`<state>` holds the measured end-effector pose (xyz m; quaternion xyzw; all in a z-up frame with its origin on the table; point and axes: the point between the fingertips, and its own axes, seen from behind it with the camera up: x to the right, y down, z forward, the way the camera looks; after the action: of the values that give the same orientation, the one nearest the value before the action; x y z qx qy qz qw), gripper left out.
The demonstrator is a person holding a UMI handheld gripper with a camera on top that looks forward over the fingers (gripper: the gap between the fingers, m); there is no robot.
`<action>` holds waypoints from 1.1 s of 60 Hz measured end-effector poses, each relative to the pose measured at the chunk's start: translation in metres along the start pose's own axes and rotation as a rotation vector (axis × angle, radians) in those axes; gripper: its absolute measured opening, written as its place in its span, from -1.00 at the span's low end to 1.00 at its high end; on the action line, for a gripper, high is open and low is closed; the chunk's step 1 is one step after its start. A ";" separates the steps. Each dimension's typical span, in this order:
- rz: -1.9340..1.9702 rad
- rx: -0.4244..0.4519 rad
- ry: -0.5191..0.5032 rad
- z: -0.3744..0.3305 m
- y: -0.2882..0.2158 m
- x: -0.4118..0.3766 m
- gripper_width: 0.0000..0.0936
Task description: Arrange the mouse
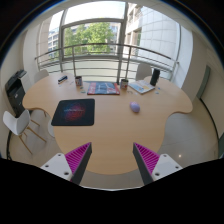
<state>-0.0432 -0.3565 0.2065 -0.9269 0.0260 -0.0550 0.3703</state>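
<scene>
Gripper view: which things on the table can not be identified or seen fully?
- Small purple object, gripper view: too small to confirm it is the mouse.
- Items at the table's far edge: too small to identify.
- Dark mat: its surface detail is unreadable.
- Gripper: open, holding nothing; its finger bases are cut off by the view's bottom.

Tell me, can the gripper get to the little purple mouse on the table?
Probably yes. The gripper is open, and the purple mouse sits well beyond its fingers with only bare table between them, so nothing seems to block the way.
</scene>
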 end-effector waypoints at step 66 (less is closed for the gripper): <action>0.027 0.154 -0.073 0.457 -0.139 0.170 0.29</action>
<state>0.1821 0.0415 -0.0126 -0.8966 0.0207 -0.0182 0.4419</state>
